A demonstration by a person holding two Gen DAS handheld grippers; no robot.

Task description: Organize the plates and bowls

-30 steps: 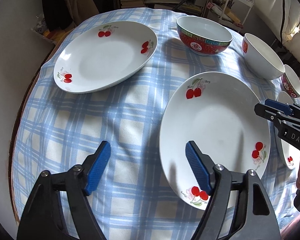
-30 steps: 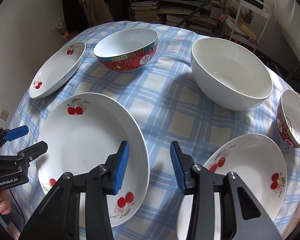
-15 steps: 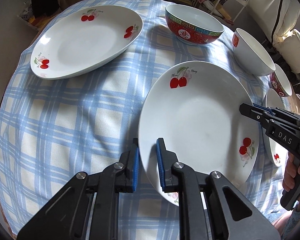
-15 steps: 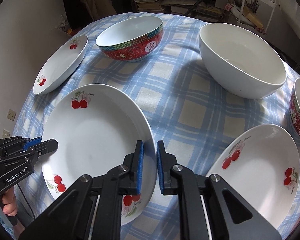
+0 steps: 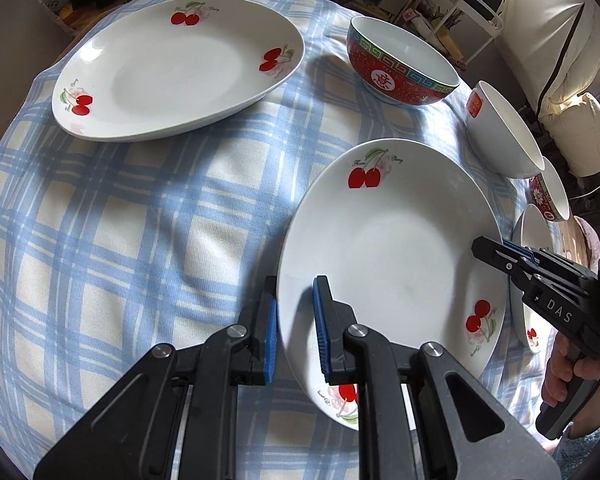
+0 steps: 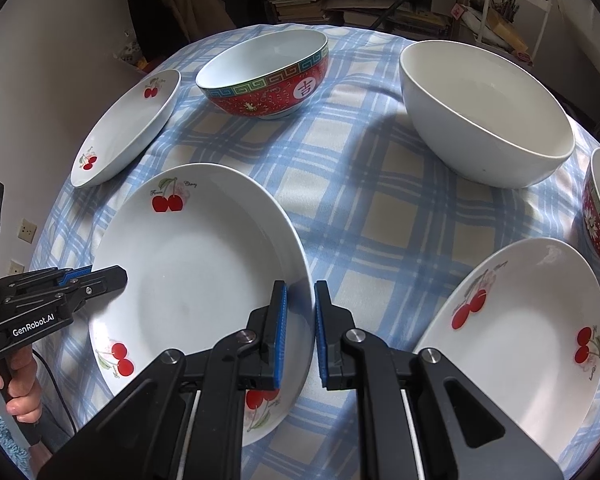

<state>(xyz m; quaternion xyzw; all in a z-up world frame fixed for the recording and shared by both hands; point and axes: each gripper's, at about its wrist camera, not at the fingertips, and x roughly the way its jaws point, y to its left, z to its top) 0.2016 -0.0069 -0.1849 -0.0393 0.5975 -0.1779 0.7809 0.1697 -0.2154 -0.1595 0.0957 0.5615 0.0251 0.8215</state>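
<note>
Both grippers clamp one cherry plate (image 5: 388,264) — the left gripper (image 5: 295,322) at its nine-o'clock rim, the right gripper (image 6: 300,320) at three o'clock.

My grippers are black with blue pads (image 5: 320,320). The tablecloth (image 5: 140,220) is cream with a light blue plaid. The plates (image 6: 204,264) are white with red cherries and green leaves. At upper centre, one bowl (image 6: 268,80) is red with a teal-green fret band; at upper right another (image 6: 484,112) is plain white.
</note>
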